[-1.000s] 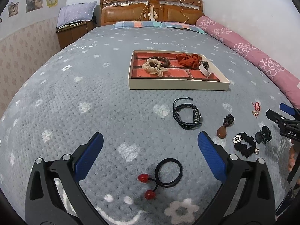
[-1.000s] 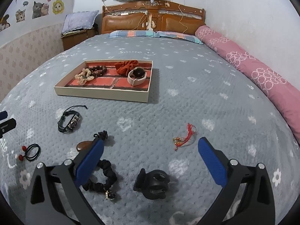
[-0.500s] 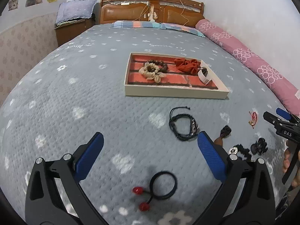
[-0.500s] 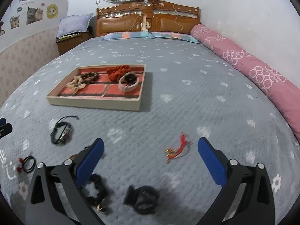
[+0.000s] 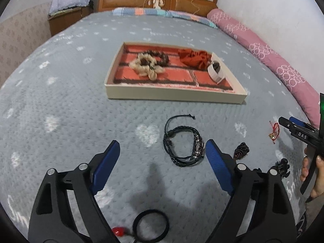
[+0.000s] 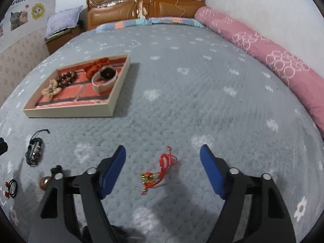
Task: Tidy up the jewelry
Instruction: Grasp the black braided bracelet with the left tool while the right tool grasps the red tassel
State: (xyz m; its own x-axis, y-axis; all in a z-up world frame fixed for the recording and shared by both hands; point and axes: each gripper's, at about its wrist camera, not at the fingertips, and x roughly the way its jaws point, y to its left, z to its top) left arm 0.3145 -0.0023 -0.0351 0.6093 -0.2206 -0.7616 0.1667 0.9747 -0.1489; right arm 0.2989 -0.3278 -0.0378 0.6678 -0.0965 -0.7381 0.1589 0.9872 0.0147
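Note:
A jewelry tray (image 5: 174, 96) with red lining lies on the grey bedspread and holds a beige scrunchie (image 5: 144, 66), brown beads, a red scrunchie (image 5: 193, 58) and a white band (image 5: 216, 73). It also shows in the right wrist view (image 6: 68, 112). My left gripper (image 5: 163, 146) is open and empty above the bed, with a black braided bracelet (image 5: 183, 145) just ahead by its right finger. My right gripper (image 6: 163, 152) is open and empty, with a red cord charm (image 6: 160, 170) lying between its fingers.
A black hair tie with red beads (image 5: 145, 226) lies under the left gripper. A brown pendant (image 5: 241, 150) and a black claw clip (image 5: 282, 167) lie to its right. A pink bolster (image 6: 269, 58) lines the bed's right side; a wooden headboard (image 6: 145, 2) stands at the far end.
Both grippers have moved forward over the bed. The braided bracelet now lies close to the left gripper's fingers, and the red cord charm now sits between the right gripper's fingers.

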